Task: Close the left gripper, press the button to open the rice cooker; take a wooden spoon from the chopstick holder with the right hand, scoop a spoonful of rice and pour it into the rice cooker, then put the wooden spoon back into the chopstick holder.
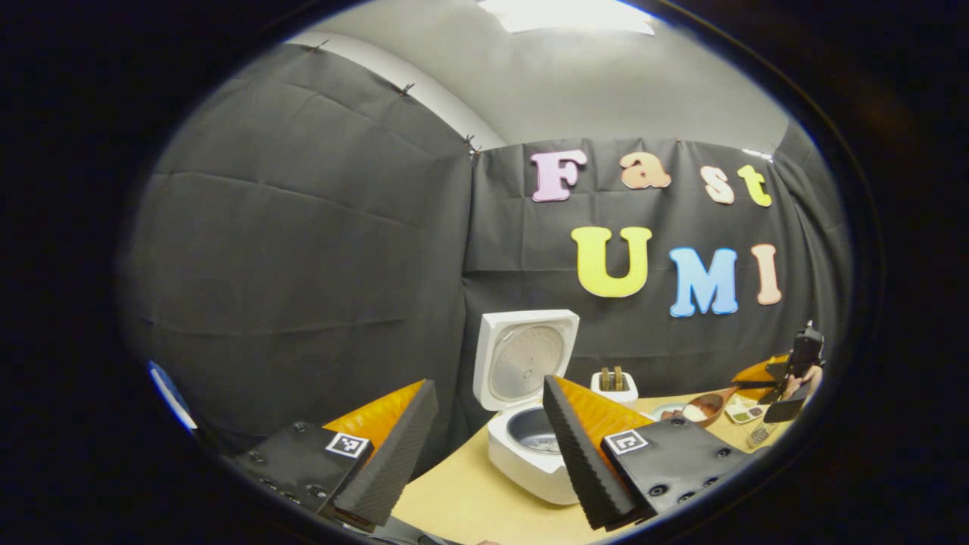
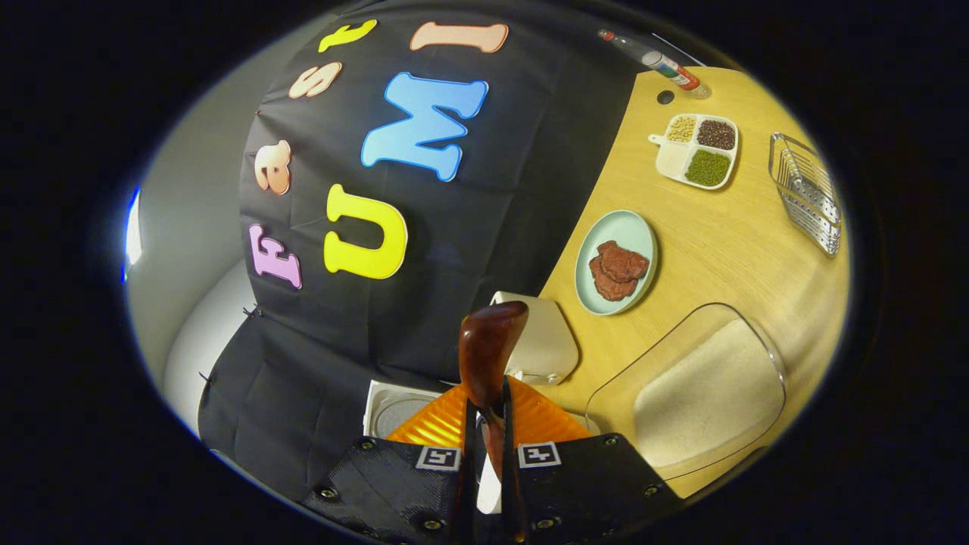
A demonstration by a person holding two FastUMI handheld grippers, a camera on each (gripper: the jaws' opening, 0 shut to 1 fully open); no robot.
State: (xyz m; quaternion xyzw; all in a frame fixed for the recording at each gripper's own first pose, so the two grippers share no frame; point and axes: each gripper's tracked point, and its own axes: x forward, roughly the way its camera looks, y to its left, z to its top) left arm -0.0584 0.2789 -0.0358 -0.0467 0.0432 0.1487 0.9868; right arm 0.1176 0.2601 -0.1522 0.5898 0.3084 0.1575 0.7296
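Wooden spoon [image 2: 490,350] before chopstick holder [image 2: 539,341]

A bright ceiling light [image 1: 568,14] glares overhead in the left gripper view; the table [image 2: 719,242] is evenly lit. Both views bend strongly at the edges, and near fingers look soft.
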